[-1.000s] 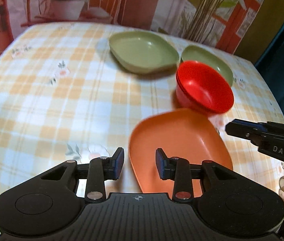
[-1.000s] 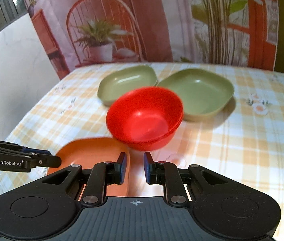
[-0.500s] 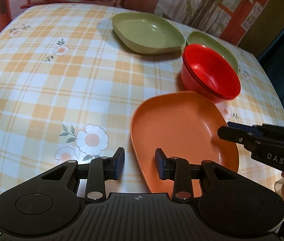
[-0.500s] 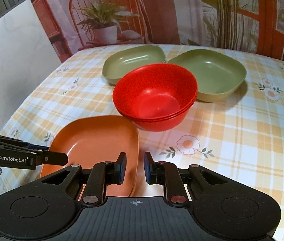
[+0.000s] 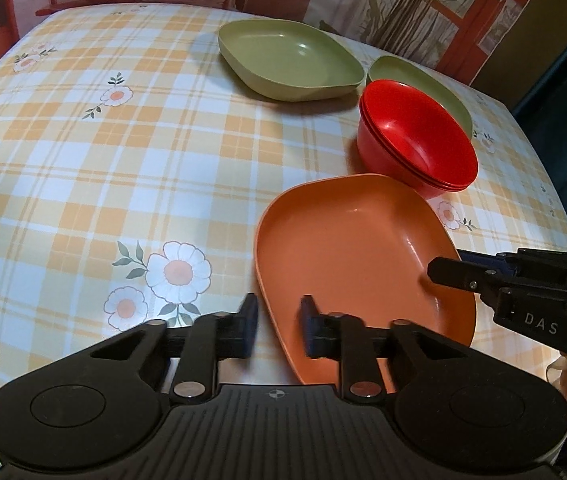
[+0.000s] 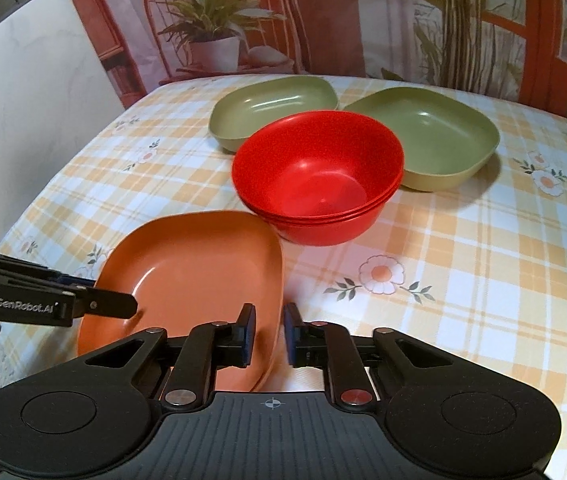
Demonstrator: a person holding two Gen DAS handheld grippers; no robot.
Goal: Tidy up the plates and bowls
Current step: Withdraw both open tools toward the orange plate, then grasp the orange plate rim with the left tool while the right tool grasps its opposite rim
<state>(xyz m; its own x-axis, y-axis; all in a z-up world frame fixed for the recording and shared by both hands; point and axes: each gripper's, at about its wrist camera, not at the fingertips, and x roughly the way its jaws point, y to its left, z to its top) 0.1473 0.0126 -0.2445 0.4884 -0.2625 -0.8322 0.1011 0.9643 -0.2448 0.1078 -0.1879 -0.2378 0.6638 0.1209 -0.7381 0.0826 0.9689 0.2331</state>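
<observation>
Both tongs have dropped nearer the orange plate (image 5: 359,248) since a second ago. We count one orange plate at the counter's (image 5: 123,160) near edge, two green plates (image 6: 275,110) (image 6: 427,132) toward the far edge, three nested red bowls (image 6: 317,176) between. Left tongs (image 5: 275,328) and right tongs (image 6: 269,334) each straddle the orange rim, parted, gripping nothing.

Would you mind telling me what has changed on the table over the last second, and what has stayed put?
The red bowls, blurred and apparently higher a second ago, now sit sharp as a nested stack on the tablecloth. Both cameras drew back slightly, and the left gripper is blurred, so probably moving. The right gripper shows the same narrow gap as before and holds nothing. The orange plate and two green plates stayed put.
</observation>
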